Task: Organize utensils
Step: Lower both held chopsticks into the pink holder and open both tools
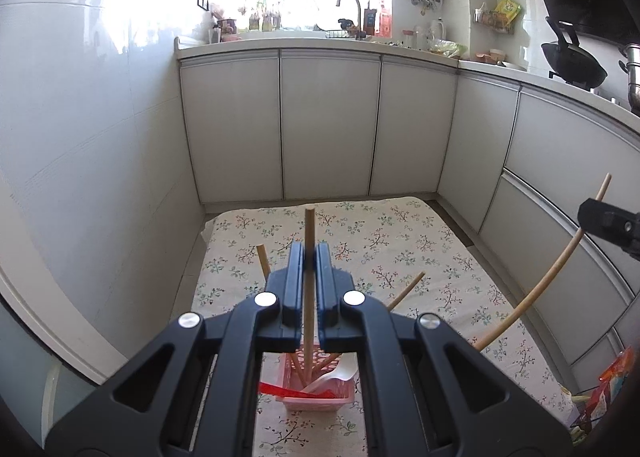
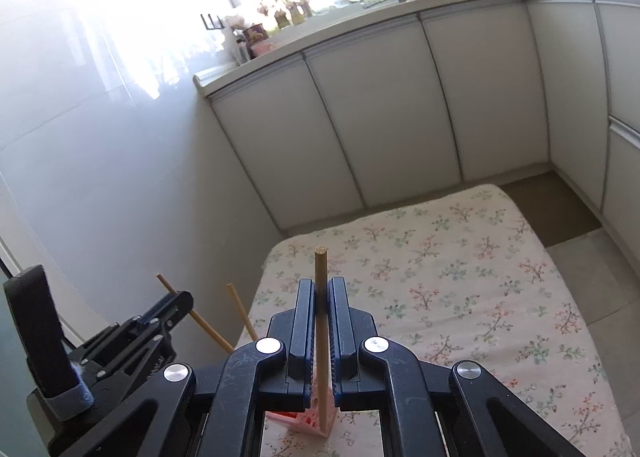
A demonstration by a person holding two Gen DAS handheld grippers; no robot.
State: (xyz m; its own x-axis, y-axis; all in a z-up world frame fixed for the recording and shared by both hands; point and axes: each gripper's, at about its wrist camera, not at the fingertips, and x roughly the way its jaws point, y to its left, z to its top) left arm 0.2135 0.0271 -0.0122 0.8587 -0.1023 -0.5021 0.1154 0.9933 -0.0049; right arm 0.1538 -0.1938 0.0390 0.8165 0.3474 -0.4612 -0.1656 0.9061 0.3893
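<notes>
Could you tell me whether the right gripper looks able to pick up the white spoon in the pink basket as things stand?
Probably not yet: the right gripper is shut on a chopstick, so its fingers are occupied. The white spoon lies in the pink basket among other chopsticks.

Black plastic linkage arms on the left gripper (image 1: pixel 309 257) and right gripper (image 2: pixel 321 297), scuffed, with dark blue ribbed pads (image 2: pixel 308 321) (four round silver pivot screws apiece). At nine o'clock, black handle wrapped by grey strap (image 2: pixel 70 397).

pink basket (image 2: pixel 316 423) mostly hidden behind right gripper (image 2: pixel 321 289)
</notes>
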